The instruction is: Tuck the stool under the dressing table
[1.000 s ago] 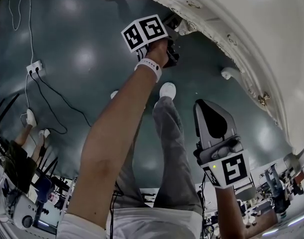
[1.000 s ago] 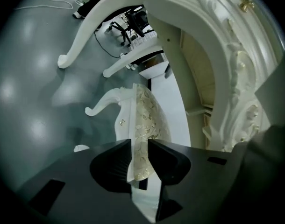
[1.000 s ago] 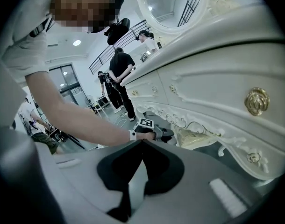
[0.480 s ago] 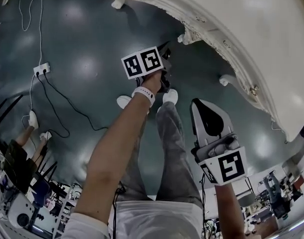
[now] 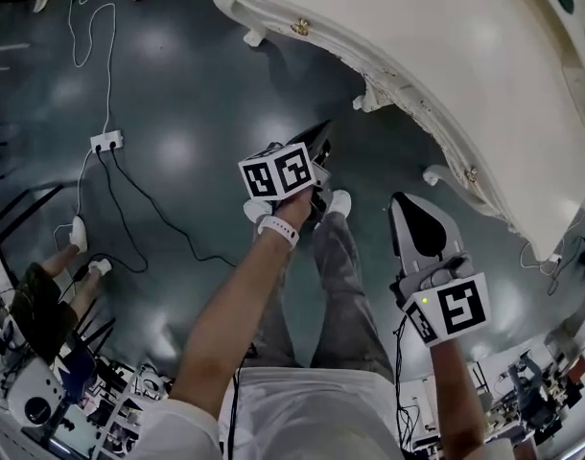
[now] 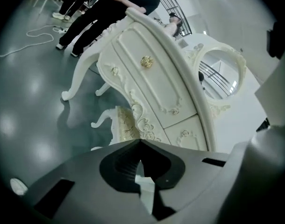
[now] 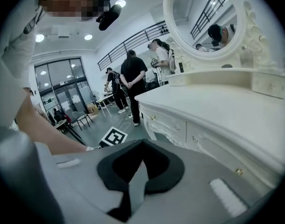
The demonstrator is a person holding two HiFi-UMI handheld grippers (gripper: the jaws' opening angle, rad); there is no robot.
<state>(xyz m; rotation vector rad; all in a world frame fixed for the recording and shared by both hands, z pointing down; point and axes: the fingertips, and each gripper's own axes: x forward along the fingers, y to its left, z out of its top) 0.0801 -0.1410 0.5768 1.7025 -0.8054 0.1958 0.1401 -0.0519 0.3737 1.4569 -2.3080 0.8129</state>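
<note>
The white carved dressing table (image 5: 446, 56) fills the upper right of the head view. Under it in the left gripper view sits the stool (image 6: 125, 125), cream with a curled leg and a gold-patterned side. In the head view only a carved white bit of the stool (image 5: 371, 96) shows below the table's edge. My left gripper (image 5: 319, 134) hangs over the floor, short of the table, shut and empty; in its own view the left gripper (image 6: 140, 141) points at the stool. My right gripper (image 5: 406, 199) is lower right, also shut on nothing, and in its own view the right gripper (image 7: 142, 141) faces the table front (image 7: 217, 139).
A power strip (image 5: 105, 142) with cables lies on the dark floor at the left. My own shoes (image 5: 339, 202) stand between the grippers. Table legs (image 5: 434, 173) reach the floor. People stand behind the table (image 6: 100, 8), and an oval mirror (image 7: 203, 17) tops it.
The left gripper has drawn back from the table's lower edge and come up toward me. The right gripper has risen too. More of the table top shows in the head view.
</note>
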